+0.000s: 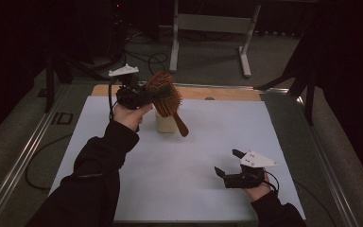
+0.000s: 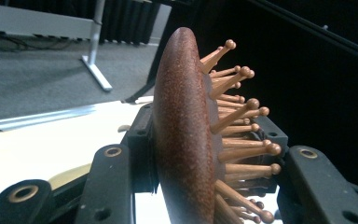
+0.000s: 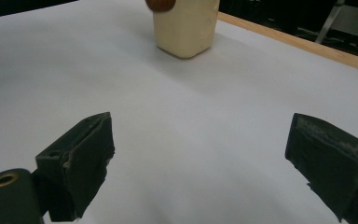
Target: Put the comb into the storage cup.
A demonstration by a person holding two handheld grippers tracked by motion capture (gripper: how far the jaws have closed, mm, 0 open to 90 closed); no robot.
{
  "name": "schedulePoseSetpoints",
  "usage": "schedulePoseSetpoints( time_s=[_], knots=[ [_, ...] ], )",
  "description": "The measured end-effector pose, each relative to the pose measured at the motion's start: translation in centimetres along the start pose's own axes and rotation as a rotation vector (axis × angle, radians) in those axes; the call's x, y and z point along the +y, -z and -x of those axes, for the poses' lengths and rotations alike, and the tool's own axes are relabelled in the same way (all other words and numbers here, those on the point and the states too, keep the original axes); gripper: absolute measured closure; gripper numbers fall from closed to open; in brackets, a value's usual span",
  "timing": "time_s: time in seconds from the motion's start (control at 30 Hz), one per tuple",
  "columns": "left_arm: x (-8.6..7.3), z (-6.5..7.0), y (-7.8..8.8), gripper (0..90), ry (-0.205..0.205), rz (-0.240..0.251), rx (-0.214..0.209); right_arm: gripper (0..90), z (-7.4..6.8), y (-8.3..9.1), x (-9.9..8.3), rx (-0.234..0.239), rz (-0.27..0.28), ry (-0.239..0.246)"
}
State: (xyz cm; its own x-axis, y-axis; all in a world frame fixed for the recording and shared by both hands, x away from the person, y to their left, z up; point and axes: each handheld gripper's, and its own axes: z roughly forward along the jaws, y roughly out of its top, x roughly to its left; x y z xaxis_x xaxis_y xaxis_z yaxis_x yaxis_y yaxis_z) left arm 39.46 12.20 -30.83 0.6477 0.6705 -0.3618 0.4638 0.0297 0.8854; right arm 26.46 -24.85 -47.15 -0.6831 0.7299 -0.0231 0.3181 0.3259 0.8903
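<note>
Your left gripper pinches the hairbrush above the cream container, your right gripper spread wide near right

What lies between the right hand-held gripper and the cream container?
Nothing: bare white table cover runs from the open right hand-held gripper to the cream container, clearest in the right gripper view.

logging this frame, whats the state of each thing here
hairbrush: lifted off the table, gripped by its head, handle pointing down
cream container: upright on the white sheet, untouched
left gripper: shut on the hairbrush
right gripper: open, empty, low over the sheet
</note>
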Motion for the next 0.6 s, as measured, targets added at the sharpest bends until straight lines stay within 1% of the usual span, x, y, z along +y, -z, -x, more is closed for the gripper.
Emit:
schedulePoseSetpoints(
  time_s=[0.03, 0.07, 0.13, 0.17, 0.27, 0.37, 0.4, 0.43, 0.57, 0.6],
  knots=[
    [0.0, 0.0, 0.0, 54.9, 0.0, 0.0, 0.0, 7.9, 0.0, 0.0, 0.0, -0.002, 0.003, 0.0],
    [0.7, -0.4, 0.3, 54.9, -0.005, 0.01, 0.017, 7.9, 0.0, 0.0, 0.0, -0.003, 0.004, 0.002],
    [0.9, -0.5, 0.4, 54.9, -0.006, 0.013, 0.021, 7.9, 0.0, 0.0, 0.0, -0.002, 0.005, 0.003],
    [1.2, -0.8, 0.5, 54.9, -0.007, 0.02, 0.027, 7.9, -0.1, 0.0, 0.0, -0.004, 0.002, 0.007],
    [1.6, -1.3, 0.7, 54.8, 0.007, 0.032, 0.037, 7.9, -0.1, -0.1, 0.0, 0.001, 0.001, 0.01],
    [2.0, -1.7, 0.7, 54.8, 0.006, 0.04, 0.058, 8.0, -0.1, -0.1, 0.0, 0.007, 0.0, 0.016],
    [2.0, -1.7, 0.7, 54.8, 0.006, 0.04, 0.058, 8.0, -0.1, -0.1, 0.0, 0.008, 0.001, 0.016],
    [2.2, -2.0, 0.7, 54.8, 0.011, 0.045, 0.065, 8.2, -0.2, -0.1, 0.0, 0.008, 0.001, 0.016],
    [2.5, -2.7, 0.5, 54.9, 0.008, 0.059, 0.093, 8.5, -0.2, -0.1, 0.0, 0.012, 0.007, 0.011],
    [2.5, -2.7, 0.5, 54.9, 0.008, 0.059, 0.093, 8.5, -0.2, -0.1, 0.0, 0.012, 0.007, 0.011]
  ],
)
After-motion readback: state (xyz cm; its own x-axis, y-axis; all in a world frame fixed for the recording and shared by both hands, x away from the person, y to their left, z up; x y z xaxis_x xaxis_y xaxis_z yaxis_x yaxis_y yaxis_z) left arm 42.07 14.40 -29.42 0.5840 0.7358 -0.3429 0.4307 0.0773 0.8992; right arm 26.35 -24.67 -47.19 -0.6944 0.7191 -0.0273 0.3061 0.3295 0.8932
